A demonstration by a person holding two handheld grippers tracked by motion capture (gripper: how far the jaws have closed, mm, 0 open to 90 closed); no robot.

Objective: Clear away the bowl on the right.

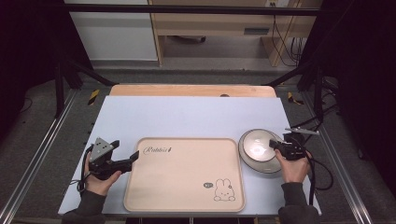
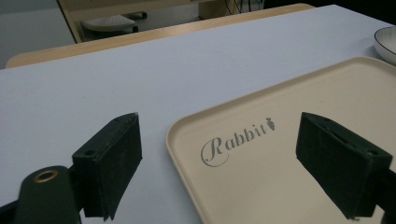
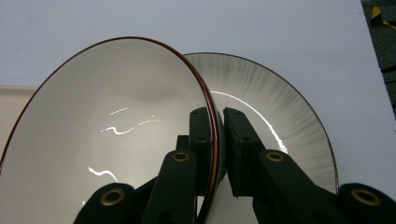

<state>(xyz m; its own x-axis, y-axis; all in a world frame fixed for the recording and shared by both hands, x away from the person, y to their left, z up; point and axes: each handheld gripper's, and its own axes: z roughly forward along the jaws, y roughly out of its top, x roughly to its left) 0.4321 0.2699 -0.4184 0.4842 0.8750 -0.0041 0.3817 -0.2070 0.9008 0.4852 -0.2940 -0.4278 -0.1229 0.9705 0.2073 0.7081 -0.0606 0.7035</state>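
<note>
Desk point(image 1: 187, 116) has a pale blue-grey top, wood strip at the far edge; grey floor and a dark frame around it. Beige tray point(image 1: 184, 173) sits centre-near, far half of the desk bare. Left gripper point(image 2: 219, 158): fingers wide apart, holding nothing, at the tray's left edge. Right gripper point(image 3: 218, 140): fingers clamped on the rim of a white bowl point(image 3: 112, 135), tilted over a grey-streaked plate point(image 3: 280, 116) just right of the tray.

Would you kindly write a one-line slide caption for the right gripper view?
Right gripper pinches the rim of a white bowl, tilting it above a striped plate.
</note>
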